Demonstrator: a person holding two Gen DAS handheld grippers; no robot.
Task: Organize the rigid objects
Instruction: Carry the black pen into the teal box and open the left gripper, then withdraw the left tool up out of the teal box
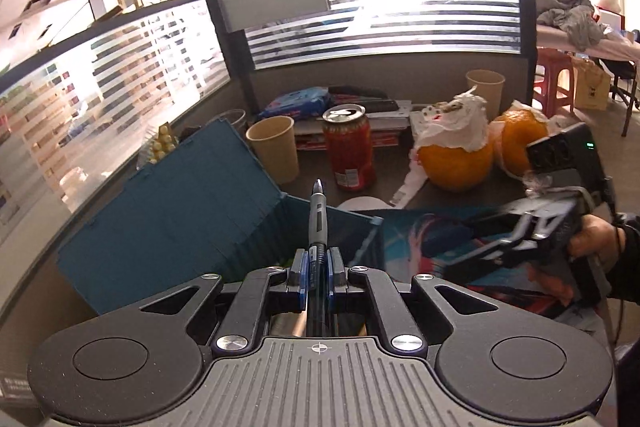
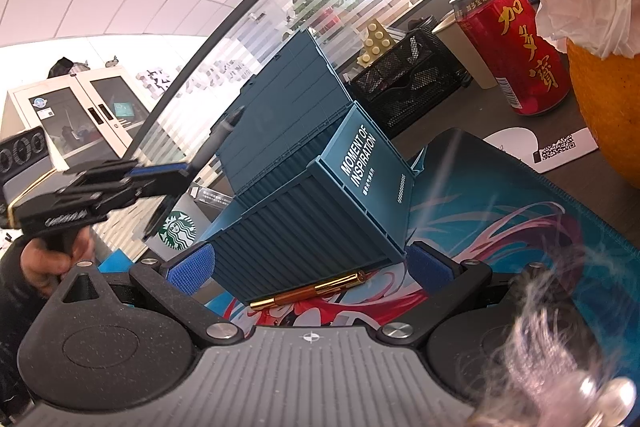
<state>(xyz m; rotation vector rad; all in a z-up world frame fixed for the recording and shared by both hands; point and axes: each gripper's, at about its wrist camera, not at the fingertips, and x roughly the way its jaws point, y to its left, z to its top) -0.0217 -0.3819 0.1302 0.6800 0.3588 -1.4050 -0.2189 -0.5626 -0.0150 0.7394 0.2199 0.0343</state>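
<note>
My left gripper (image 1: 318, 267) is shut on a grey pen (image 1: 318, 215), tip pointing forward, above the open teal container box (image 1: 172, 227). From the right wrist view the left gripper (image 2: 176, 173) holds the pen (image 2: 218, 139) up to the left of the box (image 2: 320, 203). My right gripper (image 2: 310, 267) is open, its blue pads on either side of the box's near end. A gold pen (image 2: 308, 293) lies on the colourful mat (image 2: 500, 227) between the fingers. In the left wrist view the right gripper (image 1: 460, 243) hovers over the mat (image 1: 420, 239).
A red drink can (image 1: 350, 147), paper cups (image 1: 274, 149), oranges with tissue (image 1: 456, 155) and stacked packets stand behind. A black mesh organiser (image 2: 408, 83) and a Starbucks cup (image 2: 176, 229) flank the box. A glass partition (image 1: 120, 79) bounds the desk.
</note>
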